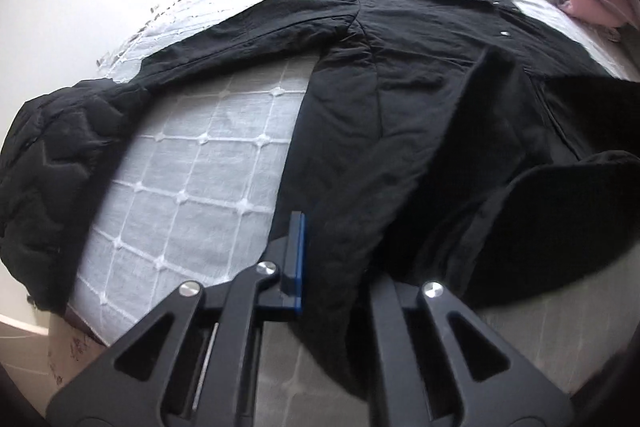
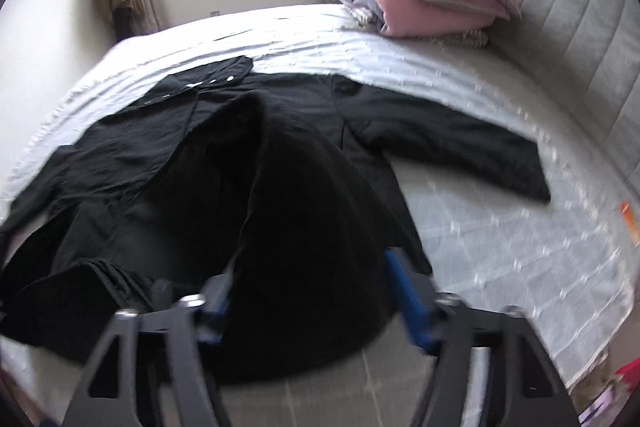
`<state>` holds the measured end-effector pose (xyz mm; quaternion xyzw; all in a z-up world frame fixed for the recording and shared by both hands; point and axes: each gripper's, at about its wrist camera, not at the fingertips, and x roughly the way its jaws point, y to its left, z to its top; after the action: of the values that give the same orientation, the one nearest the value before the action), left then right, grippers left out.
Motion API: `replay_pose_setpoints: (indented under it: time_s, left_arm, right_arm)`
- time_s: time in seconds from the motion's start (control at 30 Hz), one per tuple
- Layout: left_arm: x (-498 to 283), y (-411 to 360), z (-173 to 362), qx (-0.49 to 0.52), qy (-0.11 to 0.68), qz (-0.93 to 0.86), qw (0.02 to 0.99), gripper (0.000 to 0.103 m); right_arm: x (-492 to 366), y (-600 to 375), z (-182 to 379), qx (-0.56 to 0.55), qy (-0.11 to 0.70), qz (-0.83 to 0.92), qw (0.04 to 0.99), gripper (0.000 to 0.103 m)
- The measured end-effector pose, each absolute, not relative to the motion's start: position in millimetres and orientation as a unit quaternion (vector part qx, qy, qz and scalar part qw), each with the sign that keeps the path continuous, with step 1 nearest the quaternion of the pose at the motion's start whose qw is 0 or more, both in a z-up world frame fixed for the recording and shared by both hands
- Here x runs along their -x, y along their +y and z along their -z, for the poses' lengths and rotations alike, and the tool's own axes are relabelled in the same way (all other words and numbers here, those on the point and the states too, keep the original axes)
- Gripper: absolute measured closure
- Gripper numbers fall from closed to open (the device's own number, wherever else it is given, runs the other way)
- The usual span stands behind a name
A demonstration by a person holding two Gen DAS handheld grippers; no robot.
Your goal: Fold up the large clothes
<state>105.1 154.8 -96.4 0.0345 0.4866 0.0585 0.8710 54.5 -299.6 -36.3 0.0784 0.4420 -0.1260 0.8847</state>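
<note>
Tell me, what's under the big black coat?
Under the black coat lies the bed's white checked bedspread. Whatever sits directly beneath the coat's middle is covered and cannot be seen.

The left gripper (image 1: pixel 320 267) fills the bottom of its frame with matte black linkage arms, each a flat plate with a long triangular cut-out. Three round silver screw heads sit at the joints, two on the left-hand linkage and one on the right. One finger (image 1: pixel 297 263) shows as a narrow black bar faced with a bright blue pad; the other is hidden by dark cloth. A thin silver rod runs inside the lower left slot. The right gripper (image 2: pixel 312 291), blurred at the bottom of its frame, has the same black cut-out arms, small silver screws, and two blue-padded fingers (image 2: pixel 404 291).
</note>
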Motion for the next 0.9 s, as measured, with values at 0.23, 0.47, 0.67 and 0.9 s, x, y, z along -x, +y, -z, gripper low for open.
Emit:
replay_pose_setpoints:
  time_s: [0.23,0.47,0.67,0.9]
  left_arm:
    - [-45,176,103,-0.047,0.495,-0.033,0.867,0.095]
    - [-4,180,92,-0.031,0.485,-0.001,0.874,0.095]
    - [10,139,82,-0.077,0.459,0.039,0.884,0.081]
    - [23,129,74,-0.079,0.446,0.065,0.889,0.053]
  right_arm:
    - [54,-329,48,-0.112,0.449,0.147,0.874,0.055]
    - [126,-348,83,-0.150,0.491,0.147,0.845,0.053]
    - [152,-323,35,-0.130,0.424,0.108,0.890,0.030]
    - [122,-269,43,-0.103,0.433,0.039,0.895,0.028]
